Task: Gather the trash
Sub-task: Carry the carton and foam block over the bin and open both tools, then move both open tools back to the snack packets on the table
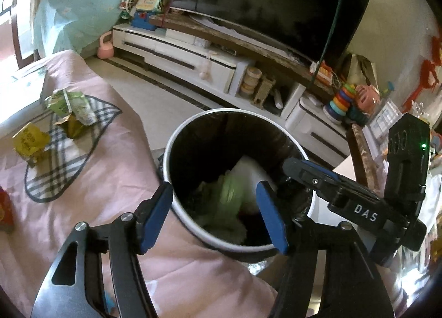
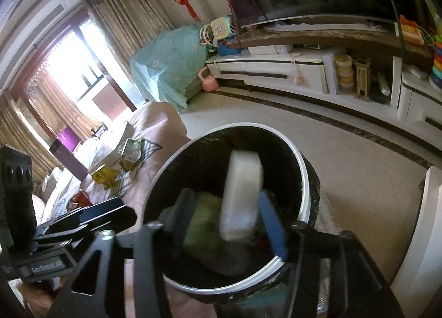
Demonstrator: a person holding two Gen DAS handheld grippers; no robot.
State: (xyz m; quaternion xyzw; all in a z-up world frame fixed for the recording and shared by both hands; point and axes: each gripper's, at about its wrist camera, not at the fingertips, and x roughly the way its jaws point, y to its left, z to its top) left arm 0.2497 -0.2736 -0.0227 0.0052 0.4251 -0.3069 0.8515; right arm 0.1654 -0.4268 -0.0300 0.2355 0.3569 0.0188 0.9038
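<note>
round trash bin [image 1: 176,149] with white rim and black liner, parked right beside the pink sofa cover [image 1: 116,180], holding a white block [image 2: 241,196] and green wrapper [image 1: 230,196]. left gripper [image 1: 215,216] spread wide over the bin, grasping nothing; right gripper [image 2: 225,221] likewise released above it. green [image 1: 70,108] and yellow [image 1: 29,142] wrappers on the sofa far clearer from the left wrist; window [image 2: 74,75] only from the right.

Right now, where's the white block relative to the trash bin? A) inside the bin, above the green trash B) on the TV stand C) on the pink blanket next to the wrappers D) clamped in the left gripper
A: the white block sits inside the bin, leaning over green trash, while both the left gripper and the right gripper are open around nothing.
</note>
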